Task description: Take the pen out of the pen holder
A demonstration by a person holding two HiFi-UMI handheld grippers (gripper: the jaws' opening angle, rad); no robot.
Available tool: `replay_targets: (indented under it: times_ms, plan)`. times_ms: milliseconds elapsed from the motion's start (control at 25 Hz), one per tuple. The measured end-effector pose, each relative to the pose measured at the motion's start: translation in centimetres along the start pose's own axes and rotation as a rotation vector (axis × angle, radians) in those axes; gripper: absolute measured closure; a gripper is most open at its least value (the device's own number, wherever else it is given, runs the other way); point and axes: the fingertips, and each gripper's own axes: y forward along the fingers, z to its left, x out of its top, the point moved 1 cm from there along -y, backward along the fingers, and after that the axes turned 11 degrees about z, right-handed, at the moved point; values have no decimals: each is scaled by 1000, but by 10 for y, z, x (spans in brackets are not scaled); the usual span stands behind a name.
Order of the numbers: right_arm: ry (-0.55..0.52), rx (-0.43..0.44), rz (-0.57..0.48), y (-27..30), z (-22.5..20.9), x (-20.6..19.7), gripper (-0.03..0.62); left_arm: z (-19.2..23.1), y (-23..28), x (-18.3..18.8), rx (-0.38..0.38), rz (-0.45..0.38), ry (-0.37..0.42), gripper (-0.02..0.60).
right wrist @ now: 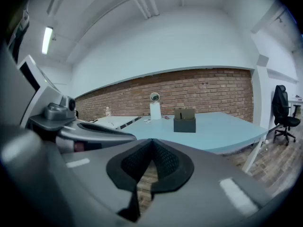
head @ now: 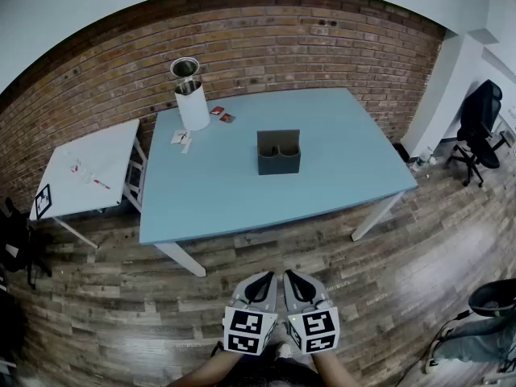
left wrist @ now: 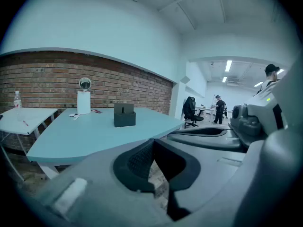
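Note:
A dark grey pen holder [head: 278, 152] with two round openings stands near the middle of the light blue table [head: 339, 168]. It also shows far off as the pen holder [left wrist: 124, 116] in the left gripper view and the pen holder [right wrist: 184, 122] in the right gripper view. A thin dark upright line shows at its top; I cannot tell whether this is the pen. My left gripper [head: 262, 280] and right gripper [head: 295, 282] hang side by side over the wooden floor, well short of the table's near edge. Both are shut and hold nothing: left gripper [left wrist: 152, 142], right gripper [right wrist: 151, 141].
A white cylinder with a metal top [head: 190, 95] stands at the table's far left corner, with small cards [head: 222, 114] and papers beside it. A small white side table [head: 89, 168] is at the left. A brick wall runs behind. An office chair [head: 480, 127] stands at the right.

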Motion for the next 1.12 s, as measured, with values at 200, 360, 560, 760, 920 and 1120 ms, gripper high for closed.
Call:
replay_targets:
  times_ms: [200, 360, 560, 760, 920, 1120]
  plan:
    - [-7, -25, 1, 15, 17, 9, 589, 21, -5, -1, -22, 2, 0, 577]
    - [15, -49, -9, 27, 27, 17, 589, 39, -10, -1, -43, -5, 2, 577]
    - [15, -62, -7, 39, 37, 25, 589, 59, -13, 1, -56, -12, -4, 577]
    - [20, -69, -13, 52, 37, 30, 589, 71, -8, 4, -61, -16, -2, 577]
    - [24, -66, -12, 62, 33, 31, 589, 77, 1, 6, -60, -11, 3, 577]
    - [32, -60, -19, 78, 18, 38, 589, 83, 17, 15, -38, -6, 14, 577]
